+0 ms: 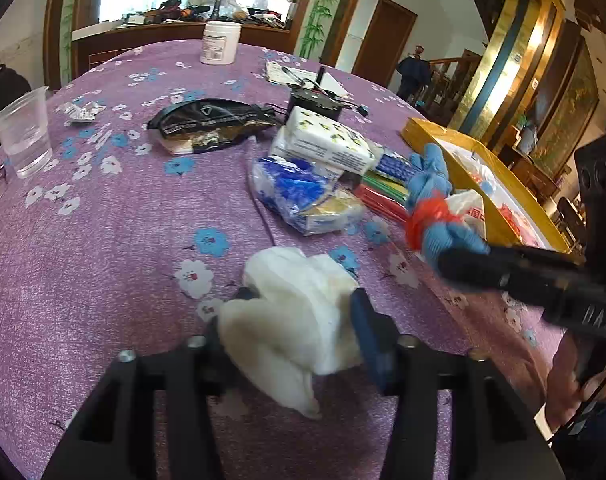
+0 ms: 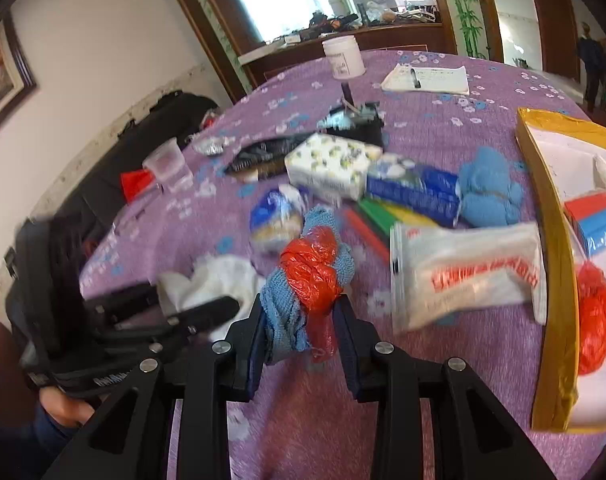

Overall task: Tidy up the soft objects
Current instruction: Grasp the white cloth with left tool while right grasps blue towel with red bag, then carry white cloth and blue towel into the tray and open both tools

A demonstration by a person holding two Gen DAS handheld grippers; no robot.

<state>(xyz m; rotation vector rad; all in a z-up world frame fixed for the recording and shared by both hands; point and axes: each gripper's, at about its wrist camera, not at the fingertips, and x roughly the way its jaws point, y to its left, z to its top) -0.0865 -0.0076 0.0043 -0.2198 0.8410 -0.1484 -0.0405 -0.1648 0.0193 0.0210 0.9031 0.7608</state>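
Observation:
My left gripper point(image 1: 299, 324) is shut on a white crumpled cloth point(image 1: 291, 320), just above the purple flowered tablecloth point(image 1: 115, 240). My right gripper point(image 2: 301, 332) is shut on a blue towel bundle tied with a red plastic bag point(image 2: 309, 276) and holds it above the table; the bundle also shows in the left wrist view point(image 1: 433, 216), near the gold box point(image 1: 507, 208). The white cloth and left gripper point(image 2: 207, 304) show at the left in the right wrist view. A second blue towel point(image 2: 489, 188) lies beside the gold box point(image 2: 555, 280).
Tissue packs point(image 1: 327, 144), a blue-white packet point(image 1: 299, 196), coloured strips point(image 2: 377, 216) and a white wipes pack point(image 2: 467, 276) lie mid-table. A plastic cup point(image 1: 25, 136), a black pouch point(image 1: 207, 120), a white jar point(image 1: 221, 42) and papers point(image 2: 427, 78) stand farther off. The box holds red, blue and white items.

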